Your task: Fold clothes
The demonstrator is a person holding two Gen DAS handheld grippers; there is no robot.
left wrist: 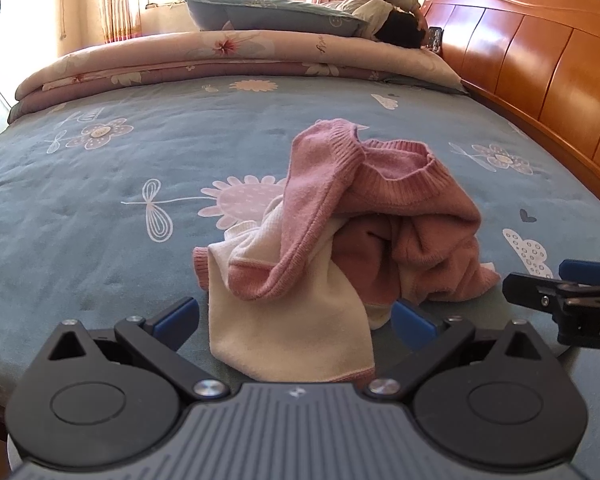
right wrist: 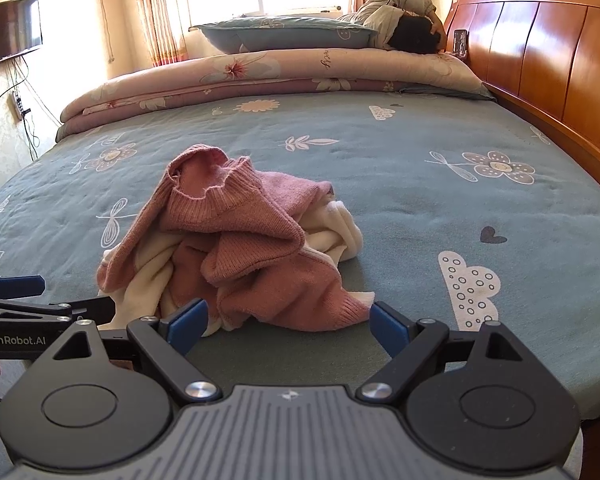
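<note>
Sweater (left wrist: 364, 216), pink and cream knit, lies crumpled in a heap near the front edge of the bed (left wrist: 100, 208), ribbed neckline up and a cream panel spilling toward me. I judge it soft, light and floppy, likely to sag and stretch, so I would pinch the ribbed hem or shoulder seams, where the knit is firmest. My left gripper (left wrist: 296, 320) has its fingers spread wide on either side of the cream panel, gripping nothing; the right gripper (right wrist: 288, 320) is likewise spread wide, just short of the pink edge. No containers are in sight. Beyond lie a folded quilt (right wrist: 260, 76), a pillow (right wrist: 284, 34) and the wooden headboard (right wrist: 540, 52).
</note>
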